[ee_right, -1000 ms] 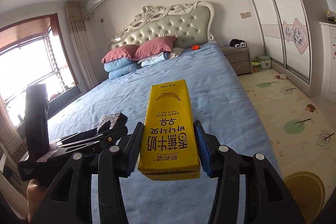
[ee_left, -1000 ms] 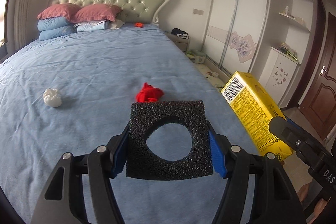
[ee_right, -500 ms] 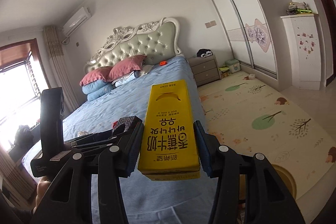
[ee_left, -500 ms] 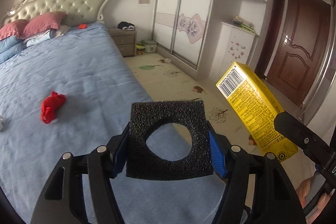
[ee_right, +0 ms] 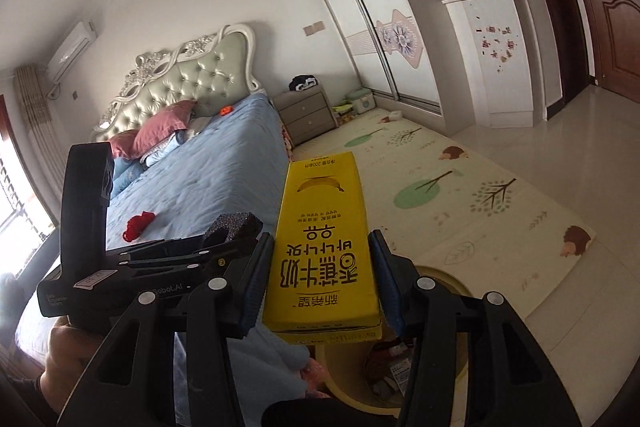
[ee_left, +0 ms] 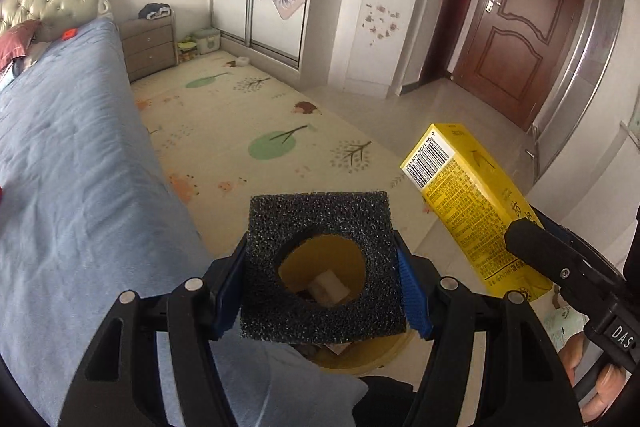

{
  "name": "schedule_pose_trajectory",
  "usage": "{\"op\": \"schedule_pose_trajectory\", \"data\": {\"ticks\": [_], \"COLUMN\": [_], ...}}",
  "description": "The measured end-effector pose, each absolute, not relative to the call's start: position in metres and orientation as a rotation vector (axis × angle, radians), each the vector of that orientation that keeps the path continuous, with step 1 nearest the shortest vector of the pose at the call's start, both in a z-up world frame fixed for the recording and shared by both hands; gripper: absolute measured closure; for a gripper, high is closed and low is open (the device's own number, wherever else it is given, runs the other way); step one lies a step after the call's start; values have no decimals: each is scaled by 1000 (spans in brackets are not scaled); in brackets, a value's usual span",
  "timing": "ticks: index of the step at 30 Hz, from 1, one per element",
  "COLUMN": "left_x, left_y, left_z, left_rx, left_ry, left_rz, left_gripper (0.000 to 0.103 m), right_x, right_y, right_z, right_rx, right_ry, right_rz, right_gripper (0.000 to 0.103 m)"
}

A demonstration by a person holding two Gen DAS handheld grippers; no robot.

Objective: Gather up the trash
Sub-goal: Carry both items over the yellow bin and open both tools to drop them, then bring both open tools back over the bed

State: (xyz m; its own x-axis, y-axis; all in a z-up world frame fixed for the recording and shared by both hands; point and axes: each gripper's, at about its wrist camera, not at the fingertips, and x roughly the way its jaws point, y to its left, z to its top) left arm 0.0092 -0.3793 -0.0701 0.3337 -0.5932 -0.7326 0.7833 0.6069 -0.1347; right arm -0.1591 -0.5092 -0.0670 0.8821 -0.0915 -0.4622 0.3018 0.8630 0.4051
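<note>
Foam first: the left gripper (ee_left: 322, 281) clamps a black foam square (ee_left: 320, 267) by its two side edges, blue pads tight against it, so the piece faces the camera with its round hole in the middle. Through that hole shows the yellow bin (ee_left: 362, 357) on the floor below, with scraps inside it. The right gripper (ee_right: 322, 279) is closed on the lower end of a yellow milk carton (ee_right: 322, 247), fingers pressing its two narrow sides. The carton's long axis runs forward along the fingers, its free end pointing away from the camera toward the bed (ee_right: 208, 183). From the left wrist view it tilts up and leftward, barcode end highest, just right of the foam. A red scrap (ee_right: 138, 225) lies on the blue bedcover, well apart from both grippers.
</note>
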Motion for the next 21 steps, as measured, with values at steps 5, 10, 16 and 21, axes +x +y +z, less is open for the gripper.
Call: {"op": "schedule_pose_trajectory", "data": {"ticks": [5, 10, 16, 21], "left_x": [11, 15, 26, 29], "left_y": [-400, -415, -431, -429], "left_z": [-94, -105, -111, -114], "left_rx": [275, 299, 286, 300], "left_ry": [910, 937, 985, 1000], "left_rz": [-933, -916, -891, -903], "left_gripper": [38, 34, 8, 8], "right_x": [-158, -146, -134, -145], "right_y": [-525, -536, -536, -542], "right_z": [-84, -102, -132, -143], "right_rx": [518, 500, 434, 490], "right_ry": [482, 537, 608, 626], "right_rz": [-260, -320, -403, -394], "right_gripper": [55, 55, 17, 21]}}
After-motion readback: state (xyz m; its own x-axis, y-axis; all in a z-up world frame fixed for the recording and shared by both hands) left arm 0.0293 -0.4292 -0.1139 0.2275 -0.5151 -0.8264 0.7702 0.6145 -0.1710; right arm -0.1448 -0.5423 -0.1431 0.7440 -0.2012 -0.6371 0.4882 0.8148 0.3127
